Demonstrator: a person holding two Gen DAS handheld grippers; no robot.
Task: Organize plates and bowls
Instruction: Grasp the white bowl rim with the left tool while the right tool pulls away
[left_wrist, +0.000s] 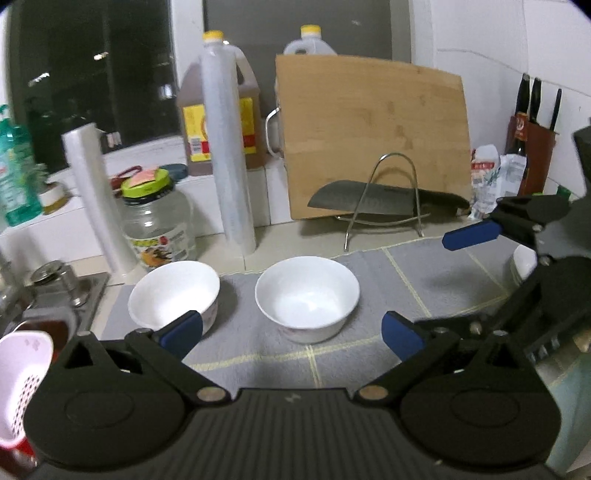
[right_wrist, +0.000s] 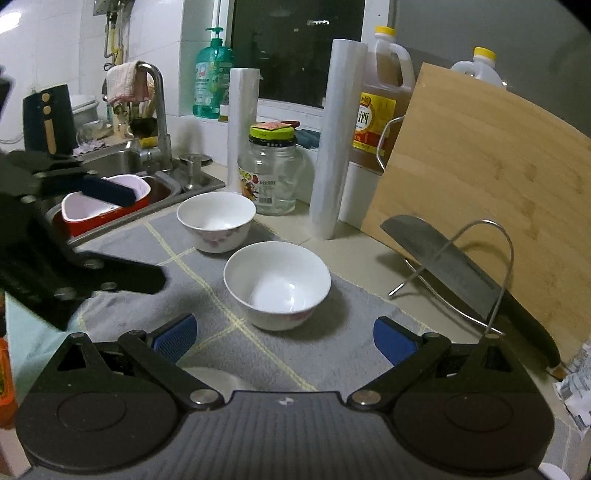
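Observation:
Two white bowls stand upright on a grey mat. The nearer bowl sits mid-mat. The second bowl is to its left, toward the sink. My left gripper is open and empty, just short of the bowls, its left pad close to the second bowl. My right gripper is open and empty, hovering before the nearer bowl. A white plate edge shows beneath the right gripper.
A cleaver rests on a wire rack before a leaning wooden board. Two plastic-wrap rolls, a glass jar and oil jugs stand behind. The sink with a red-and-pink basket lies left. A knife block stands right.

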